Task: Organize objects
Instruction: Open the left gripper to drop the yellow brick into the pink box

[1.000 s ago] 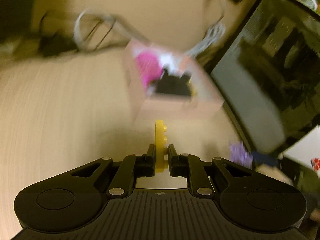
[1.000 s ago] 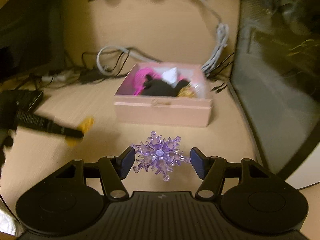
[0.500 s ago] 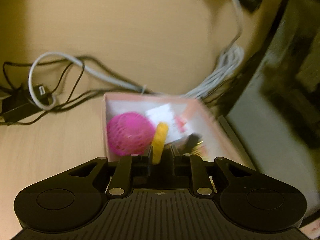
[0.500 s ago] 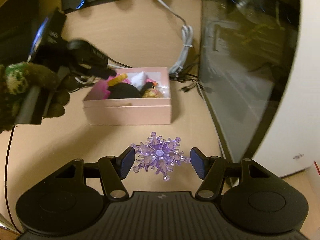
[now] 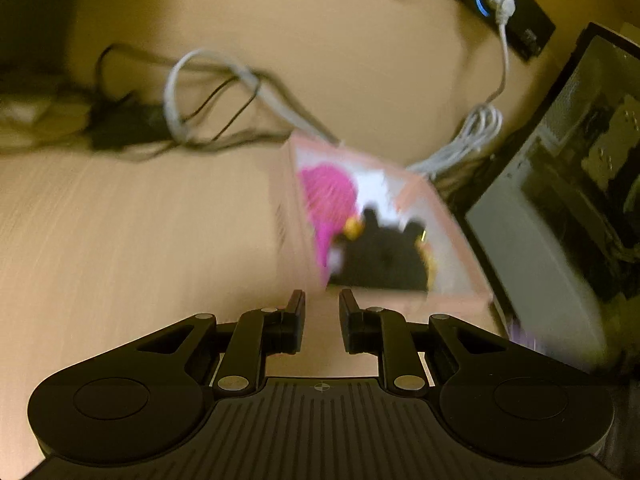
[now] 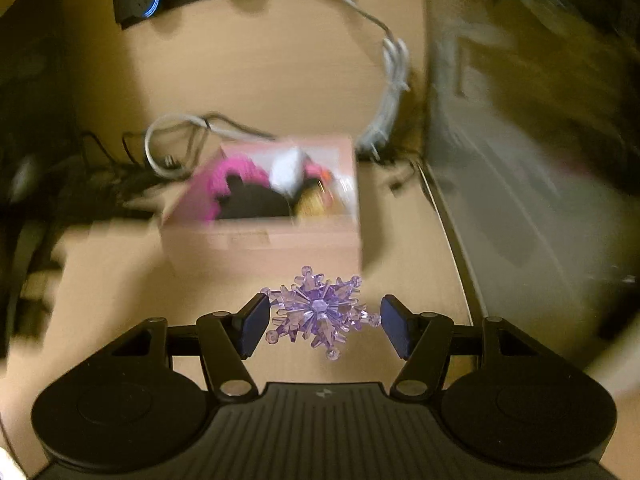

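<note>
The yellow piece is gone from the left hand-held gripper [image 5: 321,306], now slightly apart, empty. Right hand-held gripper [image 6: 324,318] clamps the snowflake [image 6: 318,312] before the box [image 6: 264,236] (crowded); brittle points may snag.

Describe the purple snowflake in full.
The purple snowflake is a translucent, faceted ornament, plastic by its look, with a hexagonal hub and spiky arms ending in small beads. It sits face-on between the right gripper fingers, its outer tips touching the blue pads, in front of the pink box.
</note>
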